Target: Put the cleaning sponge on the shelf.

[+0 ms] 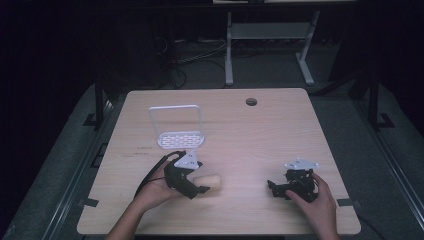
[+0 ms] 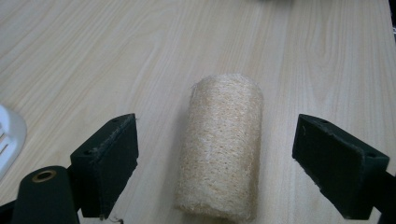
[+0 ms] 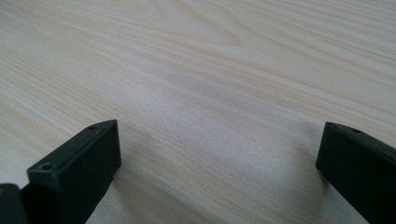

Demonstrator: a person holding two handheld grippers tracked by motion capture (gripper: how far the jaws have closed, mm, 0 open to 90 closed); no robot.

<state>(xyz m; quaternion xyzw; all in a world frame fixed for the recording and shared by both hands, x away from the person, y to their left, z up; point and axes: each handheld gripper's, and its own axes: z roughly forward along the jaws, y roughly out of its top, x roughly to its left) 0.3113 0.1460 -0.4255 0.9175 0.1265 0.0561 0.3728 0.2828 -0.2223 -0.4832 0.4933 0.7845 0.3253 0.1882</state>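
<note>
One pale wooden table [image 1: 260, 130] stands in a dark room, a white rack [image 1: 178, 131] upon it. From the left gripper [image 2: 215, 154] view, a loofah roll [image 2: 222, 147] lies between wide jaws, untouched. Right gripper [image 3: 217, 163] view: jaws wide over bare wood

Your loofah roll [image 2: 222, 149] is a pale, fibrous cylinder lying on its side. It sits on the table [image 1: 260, 135] near the front edge, left of centre.
</note>
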